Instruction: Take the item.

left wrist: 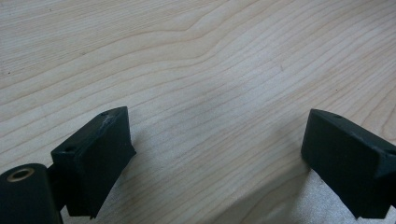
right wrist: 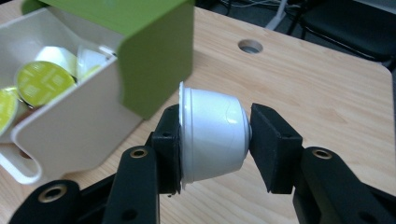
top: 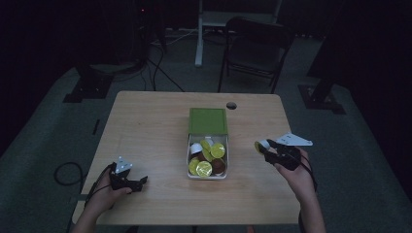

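Observation:
A white coffee capsule (right wrist: 212, 137) with a yellow-green foil lid (top: 258, 145) lies sideways between the pads of my right gripper (right wrist: 215, 140), which is shut on it. In the high view my right gripper (top: 265, 147) hovers right of a white drawer box (top: 207, 176) with a green sleeve (top: 208, 121). The open drawer holds several capsules with yellow-green lids (top: 203, 168) and a brown one. The drawer's white wall (right wrist: 79, 126) stands just left of the held capsule. My left gripper (top: 138, 183) rests near the table's front left corner, open over bare wood (left wrist: 215, 130).
The light wooden table (top: 150, 131) has a round cable hole (top: 231, 105) behind the box. A dark chair (top: 255, 48) and a white stand leg (top: 199, 34) are on the floor beyond. A cable loops off the table's left edge (top: 65, 172).

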Motion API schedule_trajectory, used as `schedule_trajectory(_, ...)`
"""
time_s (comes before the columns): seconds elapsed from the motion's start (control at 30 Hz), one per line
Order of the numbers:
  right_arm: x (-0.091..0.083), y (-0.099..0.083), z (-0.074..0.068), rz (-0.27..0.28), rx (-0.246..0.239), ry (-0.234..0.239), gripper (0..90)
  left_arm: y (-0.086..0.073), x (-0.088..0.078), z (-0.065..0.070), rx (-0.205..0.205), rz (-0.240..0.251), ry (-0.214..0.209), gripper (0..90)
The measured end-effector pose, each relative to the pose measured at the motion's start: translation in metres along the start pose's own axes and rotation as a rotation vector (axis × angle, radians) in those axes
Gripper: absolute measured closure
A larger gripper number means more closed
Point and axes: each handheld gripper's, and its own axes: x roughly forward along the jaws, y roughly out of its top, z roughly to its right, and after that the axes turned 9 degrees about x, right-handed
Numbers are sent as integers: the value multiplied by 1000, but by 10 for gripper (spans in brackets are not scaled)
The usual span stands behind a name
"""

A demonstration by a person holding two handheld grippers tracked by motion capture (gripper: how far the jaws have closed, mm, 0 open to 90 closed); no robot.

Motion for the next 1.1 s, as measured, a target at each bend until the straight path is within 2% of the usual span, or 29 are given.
schedule_trajectory(0.47, -9, -36, 31, -28, 62, -89, 567, 0, 0, 0, -1, 2, 0, 89)
schedule_trajectory(0.77, -6, -58, 44, -62, 102, -112, 567, 0, 0, 0, 0, 0, 0, 89)
schedule_trajectory(1.1, -1, -73, 53, -101, 118, -135, 567, 0, 0, 0, 0, 0, 1, 89)
